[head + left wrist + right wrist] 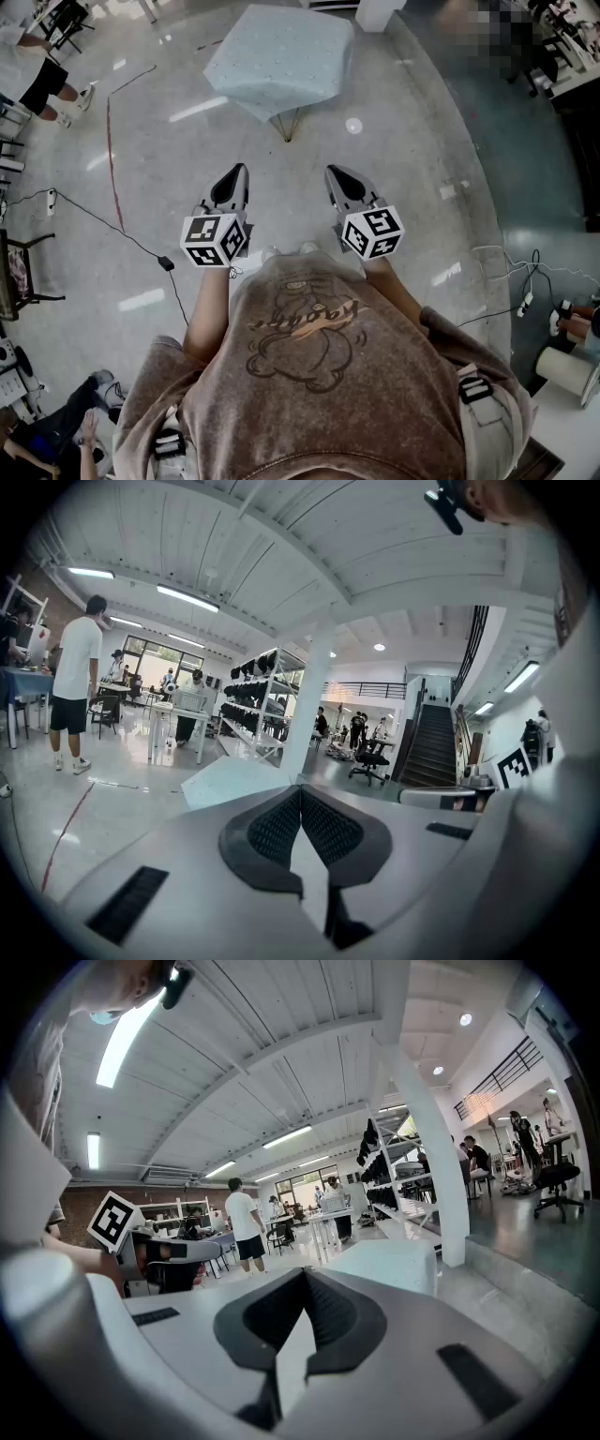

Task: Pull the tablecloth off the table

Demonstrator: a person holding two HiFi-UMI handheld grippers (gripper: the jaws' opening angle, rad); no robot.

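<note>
Head view: person in a brown printed T-shirt [328,375] stands on glossy grey floor [412,141] with both tools held out in front, side by side and apart. Left gripper [239,172] clenched, nothing in it; the left gripper view shows the ribbed pads [277,827] meeting at the tip [300,789] with no gap. Right gripper [336,172] same: the right gripper view shows jaws pressed together at the tip [305,1272], empty. Marker cubes [216,239] and [373,232] sit at the rear of each tool. Pale blue tablecloth [281,56] is on the table ahead, well apart from both tips; it drapes over the edges, and only thin metal legs [289,127] show below it. Neither tool touches the cloth. Cloth also shows beyond the tips in the left gripper view [234,782] and right gripper view [389,1262]. Black cable [112,225] and a red line [112,159] run across the floor on the left. Background in the left gripper view: bystander in a white shirt [77,682], white pillar [309,714], shelving rack [258,700], dark staircase [433,747].
</note>
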